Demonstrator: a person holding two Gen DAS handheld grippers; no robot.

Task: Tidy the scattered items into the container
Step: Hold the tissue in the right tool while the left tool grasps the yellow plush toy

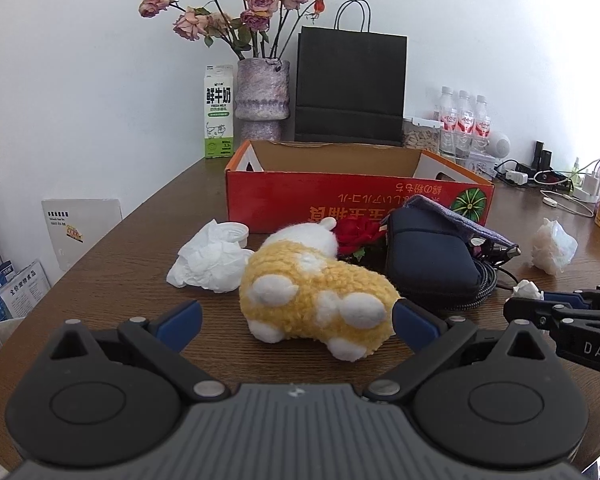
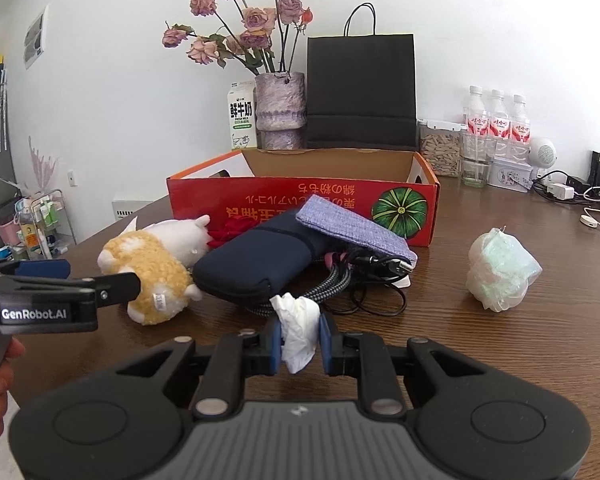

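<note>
My right gripper [image 2: 299, 343] pinches a tissue wad [image 2: 298, 330] near the cables; my left gripper [image 1: 296, 320], jaws wide, straddles the plush [image 1: 316, 296]. I should lift the wad clear, carry it far over the box [image 2: 300, 196] wall, then release.

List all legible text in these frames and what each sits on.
"鲜牛奶" and "FRESH MILK": milk carton.
"GenRobot.AI": left hand-held gripper.
"DAS", cut off: right hand-held gripper.
Red box: upside-down print, not reliably readable.
Bottle labels: too small.
</note>
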